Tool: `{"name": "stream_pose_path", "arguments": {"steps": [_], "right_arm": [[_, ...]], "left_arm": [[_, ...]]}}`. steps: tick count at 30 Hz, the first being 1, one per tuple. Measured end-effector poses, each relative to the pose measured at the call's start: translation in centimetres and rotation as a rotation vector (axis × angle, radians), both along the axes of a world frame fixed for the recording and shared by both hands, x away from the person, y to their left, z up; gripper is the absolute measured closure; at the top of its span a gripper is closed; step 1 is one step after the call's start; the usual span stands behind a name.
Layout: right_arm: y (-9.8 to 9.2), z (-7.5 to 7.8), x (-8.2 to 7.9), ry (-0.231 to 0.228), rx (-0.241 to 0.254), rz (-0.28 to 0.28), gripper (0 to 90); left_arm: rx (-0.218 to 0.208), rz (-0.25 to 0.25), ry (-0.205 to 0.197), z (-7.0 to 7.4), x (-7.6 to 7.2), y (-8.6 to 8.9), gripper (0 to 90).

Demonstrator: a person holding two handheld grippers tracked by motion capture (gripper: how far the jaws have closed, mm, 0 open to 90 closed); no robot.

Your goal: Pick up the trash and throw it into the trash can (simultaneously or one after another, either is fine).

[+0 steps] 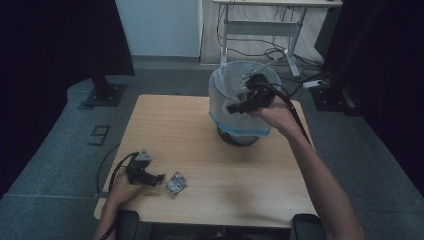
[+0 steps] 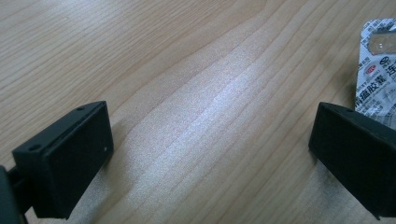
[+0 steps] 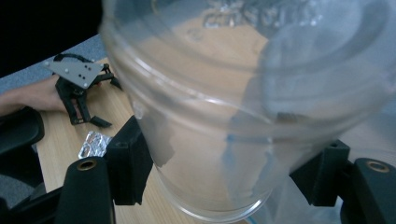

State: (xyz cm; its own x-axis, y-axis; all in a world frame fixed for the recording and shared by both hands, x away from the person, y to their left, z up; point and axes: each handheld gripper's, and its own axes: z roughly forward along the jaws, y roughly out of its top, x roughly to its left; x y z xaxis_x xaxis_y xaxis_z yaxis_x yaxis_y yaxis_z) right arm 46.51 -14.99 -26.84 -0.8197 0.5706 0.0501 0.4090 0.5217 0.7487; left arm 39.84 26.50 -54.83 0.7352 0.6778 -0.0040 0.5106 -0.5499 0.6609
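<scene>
The right gripper [image 1: 239,106] was raised over the lined waste bin [image 1: 235,122] at the far right part of the wooden table [image 1: 210,165]. Its jaws were closed on a clear plastic cup [image 3: 243,107], one pad pressed against each side of the cup wall. In the right gripper view the cup lay tilted across the frame, rim toward the upper part and base toward the lower edge, with the pale bin liner [image 3: 369,144] visible behind it. In the high view the cup was hard to separate from the liner [image 1: 220,92], so its exact position against the bin rim could not be determined.

The left gripper [image 1: 155,177] rested low on the table, near the front edge and well apart from the bin. Its jaws stood wide open with bare wood between them and held nothing. A foil blister pack [image 1: 175,183] lay flat on the table just beside the open jaws, on the side nearer the bin. In the left gripper view the printed foil [image 2: 379,70] appeared past the right-hand jaw, outside the gap. The right gripper view showed the same pack [image 3: 95,144] below the left gripper [image 3: 86,119].
</scene>
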Motion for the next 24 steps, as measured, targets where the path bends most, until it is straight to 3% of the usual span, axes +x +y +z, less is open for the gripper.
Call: {"name": "stream_pose_path", "arguments": {"steps": [10,24], "right_arm": [[-0.5,1.8,1.5,-0.027,-0.023,-0.052,30.1],[-2.0,1.4,5.0,-0.052,-0.035,-0.154,30.0]], "left_arm": [[0.000,0.000,0.000,0.0,0.0,0.0,0.0],[0.000,0.000,0.000,0.0,0.0,0.0,0.0]]}}
